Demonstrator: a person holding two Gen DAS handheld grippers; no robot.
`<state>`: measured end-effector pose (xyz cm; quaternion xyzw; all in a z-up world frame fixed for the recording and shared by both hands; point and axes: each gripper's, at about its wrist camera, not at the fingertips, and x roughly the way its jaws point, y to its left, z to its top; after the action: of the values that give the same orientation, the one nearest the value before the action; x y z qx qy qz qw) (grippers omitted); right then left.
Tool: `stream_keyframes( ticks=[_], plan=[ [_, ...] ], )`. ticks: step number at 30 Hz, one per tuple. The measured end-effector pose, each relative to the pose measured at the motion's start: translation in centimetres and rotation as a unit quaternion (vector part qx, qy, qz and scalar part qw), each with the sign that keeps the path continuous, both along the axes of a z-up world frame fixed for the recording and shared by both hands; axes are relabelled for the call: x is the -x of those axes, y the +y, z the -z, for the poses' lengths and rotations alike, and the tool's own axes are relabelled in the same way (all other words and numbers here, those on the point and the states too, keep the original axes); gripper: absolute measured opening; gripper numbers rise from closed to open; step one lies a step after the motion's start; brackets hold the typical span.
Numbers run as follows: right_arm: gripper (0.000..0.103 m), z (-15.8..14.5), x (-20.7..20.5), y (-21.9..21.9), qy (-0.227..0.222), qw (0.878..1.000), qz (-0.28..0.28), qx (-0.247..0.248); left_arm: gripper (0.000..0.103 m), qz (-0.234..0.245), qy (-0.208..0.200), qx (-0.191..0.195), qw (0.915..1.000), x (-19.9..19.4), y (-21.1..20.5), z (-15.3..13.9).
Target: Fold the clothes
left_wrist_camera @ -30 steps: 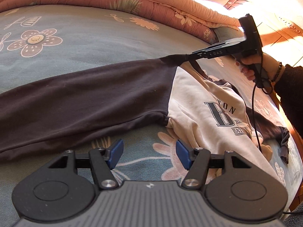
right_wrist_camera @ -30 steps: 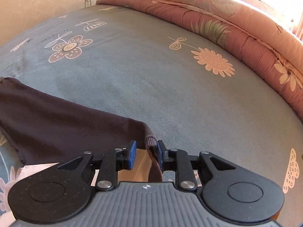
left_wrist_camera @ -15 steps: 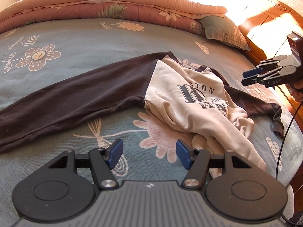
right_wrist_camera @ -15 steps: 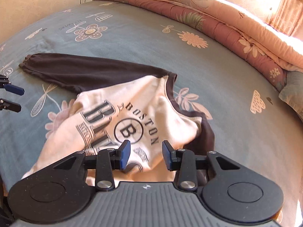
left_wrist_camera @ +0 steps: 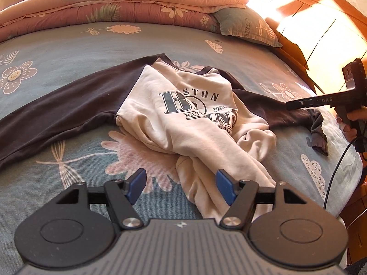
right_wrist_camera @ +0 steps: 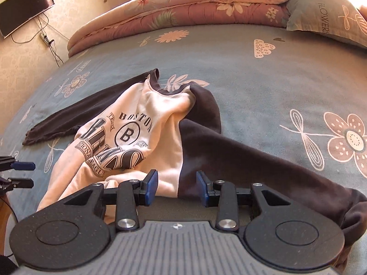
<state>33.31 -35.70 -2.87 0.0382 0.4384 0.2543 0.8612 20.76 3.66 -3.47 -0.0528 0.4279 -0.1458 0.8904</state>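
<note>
Both tools have pulled back from the sweatshirt (left_wrist_camera: 188, 114) since a second ago: then the right tool (right_wrist_camera: 176, 186) pinched the dark collar edge up high, and now that edge lies released on the bed (left_wrist_camera: 68, 45) with the tool hovering low over the seam where cream body meets dark sleeve. Its jaws stand parted and bare; cloth shows behind the gap, but the pads do not appear to press on it. In the left wrist view this same tool is seen from the side, at the right edge above the right sleeve's cuff, held in a hand (left_wrist_camera: 351, 121).

The left tool (left_wrist_camera: 181, 185) has also drawn away, so the whole garment now fits in its view. Its jaws are opening slightly, nothing between them, and they hang just above the bunched cream hem.

The sweatshirt sits mid-bed, chest print up. The left sleeve (left_wrist_camera: 57, 114) runs long and fairly flat toward the bed's edge, which looks like the result of that stretch by the collar. The body remains crumpled, twisted into ridges toward the hem, and the right sleeve (right_wrist_camera: 263, 160) trails off at an angle with its cuff (left_wrist_camera: 317, 135) curled.

My reading is that spreading is only half done: each tool seems stationed for a fresh grab, left at the hem, right near sleeve or shoulder, to flatten the torso before any fold.
</note>
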Motion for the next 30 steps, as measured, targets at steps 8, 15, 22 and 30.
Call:
stream_keyframes(
  ticks=[8,15,22,30],
  plan=[
    [0.044,3.9,-11.0,-2.3,0.026,0.993,0.016,-0.11,0.067,-0.024,0.006,0.016,0.9996,-1.8,-0.5,1.2],
    [0.045,10.1,-16.5,-2.8,0.091,0.978,0.004,-0.188,0.067,-0.028,-0.001,0.018,0.9995,-3.3,-0.8,1.7],
    [0.045,11.9,-18.1,-1.6,0.102,0.961,0.01,-0.257,0.067,-0.019,0.006,0.015,0.9997,-3.8,-1.2,2.3],
    [0.013,12.1,-13.9,-3.7,0.113,0.963,0.021,-0.245,0.067,-0.029,0.008,0.027,0.9992,-3.9,-0.9,2.9]
  ],
)
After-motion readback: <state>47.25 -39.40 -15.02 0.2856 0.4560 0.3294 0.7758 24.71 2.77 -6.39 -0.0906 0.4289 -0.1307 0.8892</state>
